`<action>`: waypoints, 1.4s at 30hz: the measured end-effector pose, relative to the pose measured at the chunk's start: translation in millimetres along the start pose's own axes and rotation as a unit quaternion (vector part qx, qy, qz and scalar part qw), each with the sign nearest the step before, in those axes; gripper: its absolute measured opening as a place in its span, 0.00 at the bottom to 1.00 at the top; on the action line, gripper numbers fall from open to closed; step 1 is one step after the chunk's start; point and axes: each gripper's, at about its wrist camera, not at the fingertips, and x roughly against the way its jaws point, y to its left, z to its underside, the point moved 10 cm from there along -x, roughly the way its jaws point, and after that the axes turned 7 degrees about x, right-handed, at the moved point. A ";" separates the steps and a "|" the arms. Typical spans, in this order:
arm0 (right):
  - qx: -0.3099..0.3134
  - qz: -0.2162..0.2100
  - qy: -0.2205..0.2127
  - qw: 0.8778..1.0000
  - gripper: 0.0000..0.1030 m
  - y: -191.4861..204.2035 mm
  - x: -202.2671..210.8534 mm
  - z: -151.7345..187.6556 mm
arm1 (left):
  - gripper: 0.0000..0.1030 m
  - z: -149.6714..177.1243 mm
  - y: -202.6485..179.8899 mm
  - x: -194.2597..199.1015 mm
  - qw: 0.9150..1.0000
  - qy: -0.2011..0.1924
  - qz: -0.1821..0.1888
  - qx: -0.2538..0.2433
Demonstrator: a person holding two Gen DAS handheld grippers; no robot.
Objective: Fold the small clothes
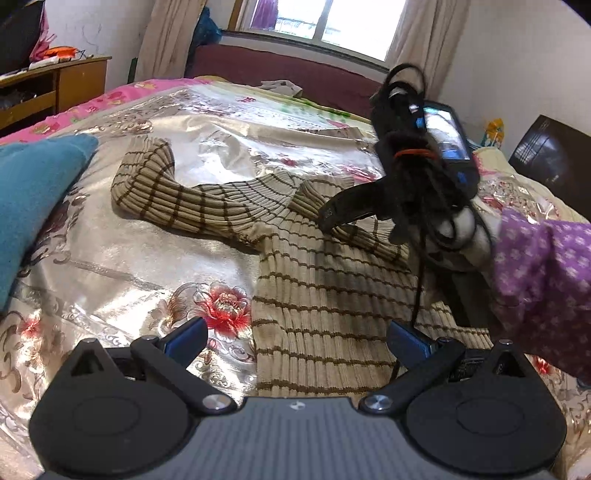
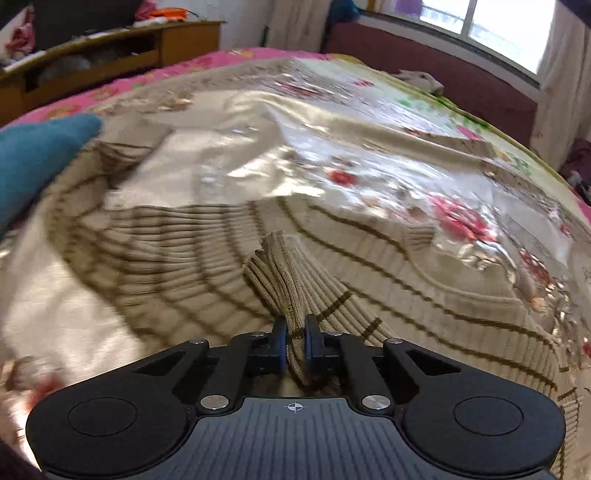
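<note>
Left wrist view looks down over a bed whose shiny cream bedspread carries red embroidered flowers. A beige ribbed sweater with thin brown stripes lies spread on it, its body running toward the camera and one sleeve stretched out to the left and bent upward at the cuff. The left gripper hovers just above the sweater's lower part with its blue-padded fingers spread wide and nothing between them. A folded teal cloth sits at the left edge of the bedspread, near the sleeve. On the right side the right gripper reaches down onto the sweater's other sleeve, with a phone strapped to its handle, bundled black cables, and a purple flowered sleeve of the person holding it.

Right wrist view, somewhat blurred, shows the right gripper clenched on a bunched fold of the sweater: the ribbed cuff sticks up past the blue pads, which press the knit from both sides. The remaining knit lies below on the bedspread. Far behind stand a wooden cabinet, a maroon headboard and a bright window with pale curtains.
</note>
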 end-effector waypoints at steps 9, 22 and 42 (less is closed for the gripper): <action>-0.030 -0.033 -0.007 0.999 0.18 8.6 10.9 5.2 | 1.00 2.7 -2.9 -0.4 1.000 -0.001 -0.005 -0.014; -0.171 0.128 0.041 0.976 0.23 -153.6 47.0 100.3 | 1.00 4.5 -5.7 -1.6 1.000 -0.004 -0.001 -0.019; -0.132 0.081 -0.026 0.988 0.25 -90.3 78.7 50.0 | 1.00 -36.6 26.3 13.2 0.996 -0.068 -0.063 -0.006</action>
